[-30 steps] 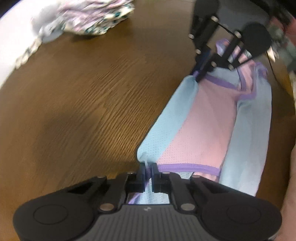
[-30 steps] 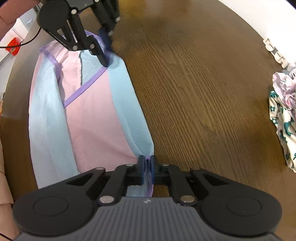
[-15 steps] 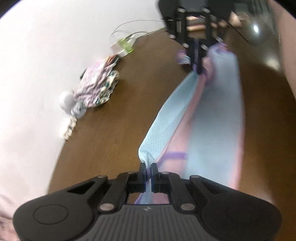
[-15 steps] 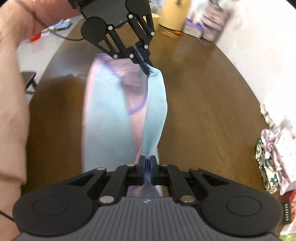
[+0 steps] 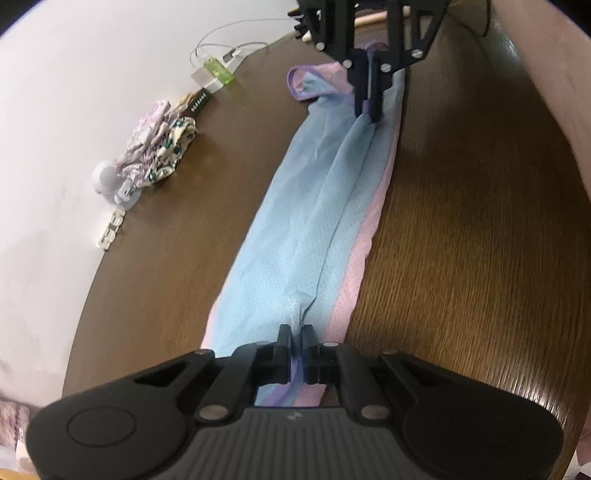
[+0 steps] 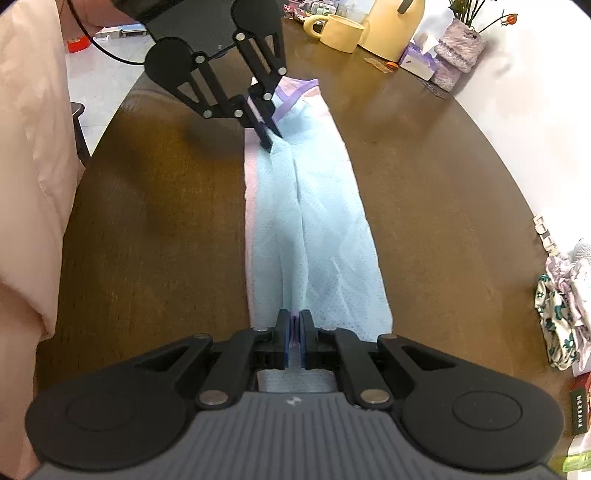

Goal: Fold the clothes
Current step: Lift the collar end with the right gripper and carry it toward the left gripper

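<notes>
A light-blue and pink mesh garment (image 5: 303,221) with purple trim lies on the brown wooden table (image 5: 461,221) as a long narrow strip, its blue side folded over the pink. My left gripper (image 5: 295,332) is shut on the garment's near end, blue fabric and purple hem pinched between the pads. At the far end of that view my right gripper (image 5: 367,107) is clamped on the fabric beside the purple neckline. In the right wrist view the garment (image 6: 325,229) runs away from my right gripper (image 6: 294,325), shut on purple hem, to the left gripper (image 6: 269,138).
A pile of patterned clothes (image 5: 159,147) lies by the table's wall-side edge, seen too as the pile (image 6: 561,310). A yellow mug (image 6: 338,31), jug (image 6: 391,26) and vase (image 6: 458,48) stand at the far end. A person's pink sleeve (image 6: 33,147) is alongside.
Both grippers carried the garment's blue edge sideways across the pink middle. The garment went from spread wide to a narrow folded strip, with the blue side now on top.
</notes>
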### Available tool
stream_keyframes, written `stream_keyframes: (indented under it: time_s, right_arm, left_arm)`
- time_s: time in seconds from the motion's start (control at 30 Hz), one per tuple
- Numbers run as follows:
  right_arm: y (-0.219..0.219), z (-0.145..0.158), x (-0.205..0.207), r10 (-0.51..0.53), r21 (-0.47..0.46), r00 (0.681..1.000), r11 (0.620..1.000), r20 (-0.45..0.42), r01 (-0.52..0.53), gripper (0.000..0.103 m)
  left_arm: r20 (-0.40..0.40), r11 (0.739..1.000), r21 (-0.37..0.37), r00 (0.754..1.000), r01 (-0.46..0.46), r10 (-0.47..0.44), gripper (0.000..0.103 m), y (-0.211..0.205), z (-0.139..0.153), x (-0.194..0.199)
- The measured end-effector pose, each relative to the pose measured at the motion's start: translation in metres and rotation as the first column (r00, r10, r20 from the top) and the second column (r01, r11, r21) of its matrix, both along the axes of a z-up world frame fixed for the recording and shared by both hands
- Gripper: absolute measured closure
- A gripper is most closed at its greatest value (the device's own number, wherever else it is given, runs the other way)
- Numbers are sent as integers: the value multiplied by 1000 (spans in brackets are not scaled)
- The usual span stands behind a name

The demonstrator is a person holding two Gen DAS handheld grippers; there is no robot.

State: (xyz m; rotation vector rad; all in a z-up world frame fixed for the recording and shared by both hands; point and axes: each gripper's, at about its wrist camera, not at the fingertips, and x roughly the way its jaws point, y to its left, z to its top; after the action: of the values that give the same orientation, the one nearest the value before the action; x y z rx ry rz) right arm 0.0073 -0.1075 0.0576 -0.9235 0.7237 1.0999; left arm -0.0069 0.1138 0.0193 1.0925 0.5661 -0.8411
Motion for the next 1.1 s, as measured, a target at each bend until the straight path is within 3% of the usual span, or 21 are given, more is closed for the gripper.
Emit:
stream_keyframes:
  time_s: [0.07,0.13,0.2,0.3,0.43,0.5,0.7,0.83,1.0,1.1]
  right_arm:
    - [-1,-3,-1,-14,16,1000,1000,-10,14,93]
    - [-4,-2,-3,-34,51,999,998,-26,35,76]
    - [-12,4,-7,-61,108,997,992,-53,66,71]
    - [-27,19,-4,-127,216,986,965,-106,148,71]
    - [-30,27,16,-234,306,959,912,-159,274,71]
    - [-19,21,27,-275,307,945,897,-175,318,75]
    - [2,-16,30,-305,236,931,907,-201,348,79]
    - [-6,-27,23,-329,269,921,886,-210,378,79]
    - [-46,3,18,-359,401,908,816,-216,418,70]
    - [-81,23,34,-480,379,867,784,-135,492,62]
  left_arm:
    - [4,1000,-14,1000,-16,16,93,3,1,0]
    - [4,998,-36,999,-43,43,81,8,5,-5]
    - [-7,996,-68,998,-64,64,66,18,11,-12]
    - [-40,979,-167,993,-116,111,64,34,28,-18]
    - [-102,918,-338,977,-210,186,64,33,49,-4]
    - [-126,895,-373,970,-243,210,65,18,47,7]
    - [-240,893,-307,935,-330,263,67,-8,17,24]
    - [-273,869,-325,917,-373,292,67,-1,9,23]
    - [-220,864,-344,926,-367,306,63,-12,25,26]
    - [-206,863,-386,943,-324,262,57,-34,40,29]
